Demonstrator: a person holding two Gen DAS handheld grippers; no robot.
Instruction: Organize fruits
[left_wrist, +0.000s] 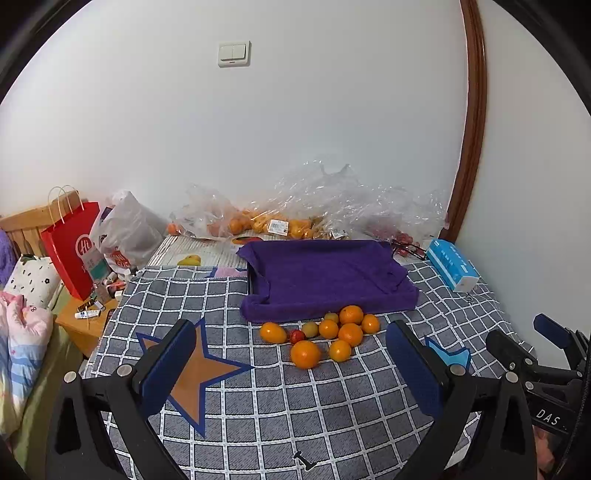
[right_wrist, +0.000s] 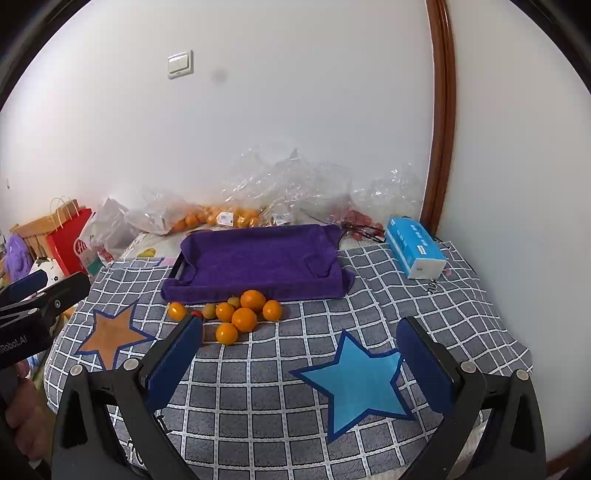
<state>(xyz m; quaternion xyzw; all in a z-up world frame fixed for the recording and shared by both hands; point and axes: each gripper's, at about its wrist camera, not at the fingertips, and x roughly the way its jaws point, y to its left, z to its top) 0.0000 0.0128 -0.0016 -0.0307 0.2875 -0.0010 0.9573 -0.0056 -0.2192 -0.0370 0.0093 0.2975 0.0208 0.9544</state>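
— How far along is the sorting judged to be?

— Nothing is seen inside the purple-lined tray (left_wrist: 325, 273). The fruit pile (left_wrist: 325, 334) is left loose on the checked cloth (left_wrist: 258, 413), just in front of the tray.

— And the tools?

— The left gripper (left_wrist: 291, 363) and right gripper (right_wrist: 301, 354) are held spread wide, nothing grasped, short of the pile.
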